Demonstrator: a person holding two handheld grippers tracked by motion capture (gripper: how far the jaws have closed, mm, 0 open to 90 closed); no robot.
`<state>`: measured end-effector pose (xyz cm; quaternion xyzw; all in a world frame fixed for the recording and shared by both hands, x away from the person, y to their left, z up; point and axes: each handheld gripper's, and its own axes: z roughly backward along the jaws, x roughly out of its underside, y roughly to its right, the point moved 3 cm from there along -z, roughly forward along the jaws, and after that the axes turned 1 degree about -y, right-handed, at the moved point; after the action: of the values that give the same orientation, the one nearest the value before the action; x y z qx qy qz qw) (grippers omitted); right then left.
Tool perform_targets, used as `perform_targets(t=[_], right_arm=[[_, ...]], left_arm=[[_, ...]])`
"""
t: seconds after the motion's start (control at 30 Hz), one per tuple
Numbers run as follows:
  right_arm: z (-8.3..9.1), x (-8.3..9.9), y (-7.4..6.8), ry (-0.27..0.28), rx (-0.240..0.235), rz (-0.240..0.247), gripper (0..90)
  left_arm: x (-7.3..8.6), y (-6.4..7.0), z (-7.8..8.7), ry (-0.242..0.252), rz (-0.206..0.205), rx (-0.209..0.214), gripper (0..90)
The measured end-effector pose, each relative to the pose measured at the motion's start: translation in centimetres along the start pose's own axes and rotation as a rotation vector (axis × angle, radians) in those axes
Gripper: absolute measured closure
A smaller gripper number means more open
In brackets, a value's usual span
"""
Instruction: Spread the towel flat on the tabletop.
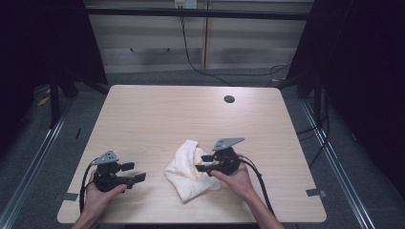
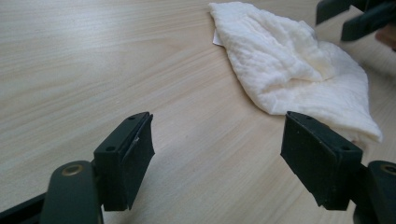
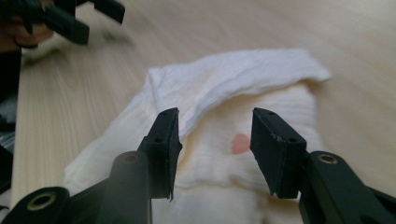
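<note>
High view: pale wood-grain rectangular worktop (image 1: 157,109) with a small dark round hole (image 1: 229,99) near its far right; crumpled white quilted cloth (image 1: 187,167) lying near the front edge, a little right of the middle; right gripper (image 1: 204,162), black with a grey three-cornered plate on top, held in the person's right hand (image 1: 236,180) at the cloth's right side, jaws pointing left over the cloth and set apart; left gripper (image 1: 136,172), black with the same grey plate, held in the left hand (image 1: 102,195) near the front left, jaws pointing right toward the cloth, parted, with bare wood between gripper and cloth; black cables trailing from both toward the near edge.

Left gripper view: two black jaws wide apart over bare worktop, nothing between them; white cloth (image 2: 299,70) lying ahead and to the right, folded and rumpled, its near corner close beside the right-hand jaw, contact not clear; other gripper's dark jaws at the top right corner, above the cloth's far edge.

Right gripper view: jaws open and held just above the cloth (image 3: 233,93), nothing pinched; top layer of the cloth folded back across the far side; small pink spot (image 3: 240,143) on the fabric between the jaws; left gripper (image 3: 95,21), blurred, at the top left, beyond the cloth.
</note>
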<state>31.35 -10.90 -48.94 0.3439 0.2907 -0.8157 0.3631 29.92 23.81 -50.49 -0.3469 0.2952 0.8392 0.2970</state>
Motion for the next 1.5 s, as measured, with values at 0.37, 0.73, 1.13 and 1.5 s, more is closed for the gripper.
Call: perform_targets(t=[0.37, 0.73, 1.13, 1.5], right_arm=[[3.4, 1.4, 4.8, -0.042, 0.110, -0.040, 59.5], [0.0, 1.2, 5.0, -0.044, 0.046, -0.066, 60.8], [-0.6, 2.7, 5.0, -0.111, 0.100, -0.012, 59.9], [-1.2, 2.7, 4.5, -0.086, 0.081, -0.007, 87.5]], left_arm=[[-3.1, 1.9, -1.7, 0.007, -0.032, 0.055, 38.1], [-3.4, 1.8, -3.2, 0.012, -0.039, 0.043, 39.1], [-2.8, 1.6, -3.4, -0.005, -0.031, 0.048, 36.2], [-2.8, 1.7, -3.3, 0.006, -0.034, 0.055, 34.5]])
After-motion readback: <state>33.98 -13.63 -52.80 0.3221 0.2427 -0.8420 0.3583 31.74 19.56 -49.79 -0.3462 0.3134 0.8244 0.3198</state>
